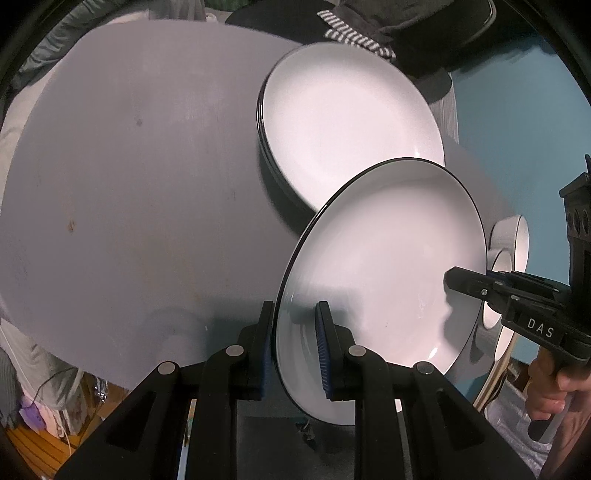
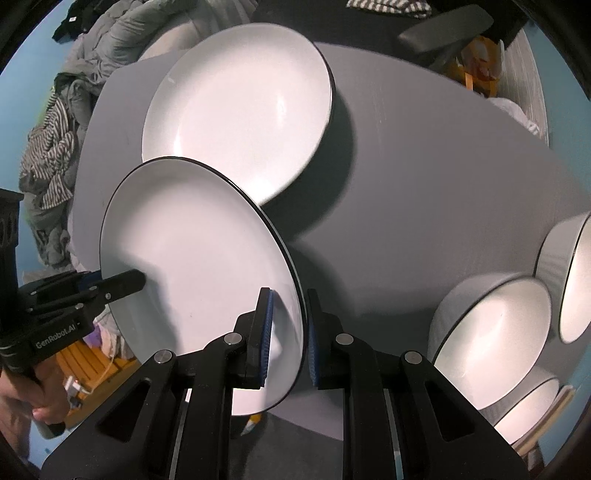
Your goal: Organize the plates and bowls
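Note:
A white plate with a thin black rim (image 1: 388, 258) hangs tilted above the grey table (image 1: 147, 166), held from both sides. My left gripper (image 1: 293, 314) is shut on its left rim, blue pads pressing either face. My right gripper (image 2: 288, 299) is shut on the opposite rim of the same plate (image 2: 192, 251). Each gripper shows in the other's view: the right gripper (image 1: 452, 280) and the left gripper (image 2: 136, 280). Just beyond the held plate, a stack of matching plates (image 1: 343, 118) (image 2: 240, 103) rests on the table.
Several white bowls (image 2: 491, 343) (image 1: 513, 236) crowd the table's right edge. A heap of grey and striped clothes (image 2: 55, 147) lies past the left side, and a dark chair (image 2: 443, 29) stands behind. Bare tabletop (image 2: 424, 166) stretches between the stack and the bowls.

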A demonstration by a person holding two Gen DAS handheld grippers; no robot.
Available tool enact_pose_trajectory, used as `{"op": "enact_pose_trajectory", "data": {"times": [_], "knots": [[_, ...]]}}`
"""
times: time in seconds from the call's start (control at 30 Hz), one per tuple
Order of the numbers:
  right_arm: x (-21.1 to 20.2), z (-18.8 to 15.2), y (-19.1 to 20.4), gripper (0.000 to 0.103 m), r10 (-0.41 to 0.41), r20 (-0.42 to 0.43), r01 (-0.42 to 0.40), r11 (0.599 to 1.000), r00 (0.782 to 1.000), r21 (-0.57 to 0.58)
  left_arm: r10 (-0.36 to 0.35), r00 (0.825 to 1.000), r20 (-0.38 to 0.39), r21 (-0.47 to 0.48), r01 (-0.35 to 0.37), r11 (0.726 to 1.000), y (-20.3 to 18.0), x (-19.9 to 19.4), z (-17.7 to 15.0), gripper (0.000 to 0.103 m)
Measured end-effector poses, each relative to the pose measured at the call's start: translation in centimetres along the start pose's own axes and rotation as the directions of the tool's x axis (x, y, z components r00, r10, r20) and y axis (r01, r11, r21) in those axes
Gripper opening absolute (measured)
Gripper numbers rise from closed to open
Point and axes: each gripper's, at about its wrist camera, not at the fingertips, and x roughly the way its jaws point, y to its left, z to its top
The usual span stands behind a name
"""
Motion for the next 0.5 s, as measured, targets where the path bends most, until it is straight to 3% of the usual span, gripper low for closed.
{"op": "enact_pose_trajectory", "data": {"times": [0.5], "knots": [[-2.4,6.1,0.0,0.016,-0.002,0.038,0.003,1.0,0.999,-0.027,0.031,0.998,0.059,-0.002,-0.031,1.0,0.5,-2.0,6.1,0.022]]}}
